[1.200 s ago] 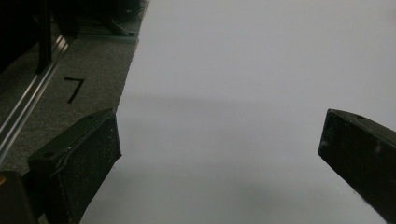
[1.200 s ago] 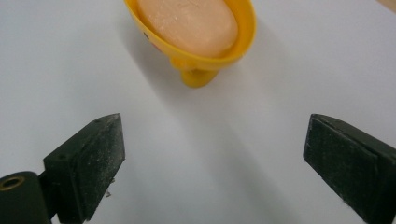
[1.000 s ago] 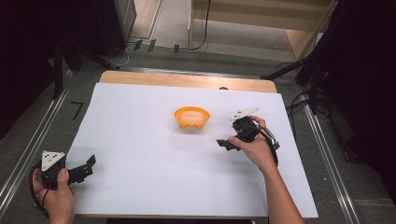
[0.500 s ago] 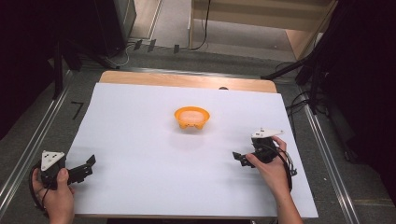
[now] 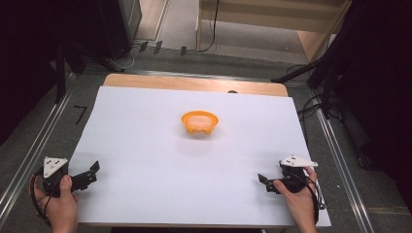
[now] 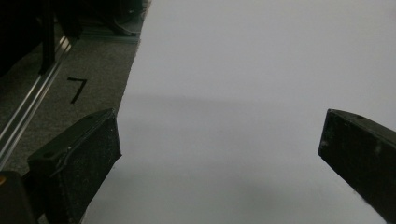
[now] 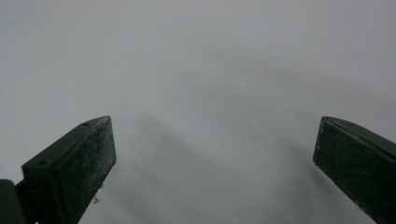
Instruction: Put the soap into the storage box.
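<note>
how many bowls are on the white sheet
1. The orange bowl sits alone near the middle of the white sheet, toward its far edge, well apart from the left gripper and right gripper.

A small orange bowl point(image 5: 199, 123) is seen standing upright and empty on the white surface point(image 5: 145, 145), near its middle toward the far edge, touched by nothing.

The person's left hand point(image 5: 60, 196) grips the black two-jaw left gripper point(image 5: 91, 173) with grey three-cornered plate, low at the near left, jaws spread wide and pointing right. The right hand point(image 5: 300, 196) grips the matching black right gripper point(image 5: 264, 183) at the near right, jaws spread wide, pointing left.
</note>
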Motion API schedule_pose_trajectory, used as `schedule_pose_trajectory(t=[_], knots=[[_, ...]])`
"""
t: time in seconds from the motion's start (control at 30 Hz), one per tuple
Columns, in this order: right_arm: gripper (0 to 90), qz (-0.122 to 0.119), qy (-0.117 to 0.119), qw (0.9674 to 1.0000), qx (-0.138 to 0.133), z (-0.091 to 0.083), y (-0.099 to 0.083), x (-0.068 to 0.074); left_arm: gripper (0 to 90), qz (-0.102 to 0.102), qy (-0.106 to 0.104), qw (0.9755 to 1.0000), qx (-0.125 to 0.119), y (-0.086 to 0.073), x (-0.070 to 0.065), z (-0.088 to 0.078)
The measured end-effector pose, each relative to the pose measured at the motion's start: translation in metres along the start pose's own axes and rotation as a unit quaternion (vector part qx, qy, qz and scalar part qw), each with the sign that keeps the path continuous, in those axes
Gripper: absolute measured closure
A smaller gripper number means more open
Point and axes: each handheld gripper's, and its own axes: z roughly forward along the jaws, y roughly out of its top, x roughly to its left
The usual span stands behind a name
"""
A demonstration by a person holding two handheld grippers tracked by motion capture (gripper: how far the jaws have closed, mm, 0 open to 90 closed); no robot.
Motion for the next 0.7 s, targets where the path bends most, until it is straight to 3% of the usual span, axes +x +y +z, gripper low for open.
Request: schedule_pose_trajectory(t=[0.1, 0.47, 0.7], knots=[[0.0, 0.007, -0.006, 0.9998, -0.017, -0.008, -0.006, -0.002, 0.0, 0.0, 0.0, 1.0, 0.0, 0.0, 0.0, 0.0], [0.0, 0.021, -0.026, 0.9987, -0.038, -0.036, -0.03, -0.015, 0.0, 0.003, -0.002, 1.0, -0.001, 0.0, 0.0, 0.0], [0.0, 0.042, -0.048, 0.9965, -0.054, -0.058, -0.047, -0.031, 0.0, 0.0, -0.003, 1.0, -0.003, 0.0, 0.001, -0.001]])
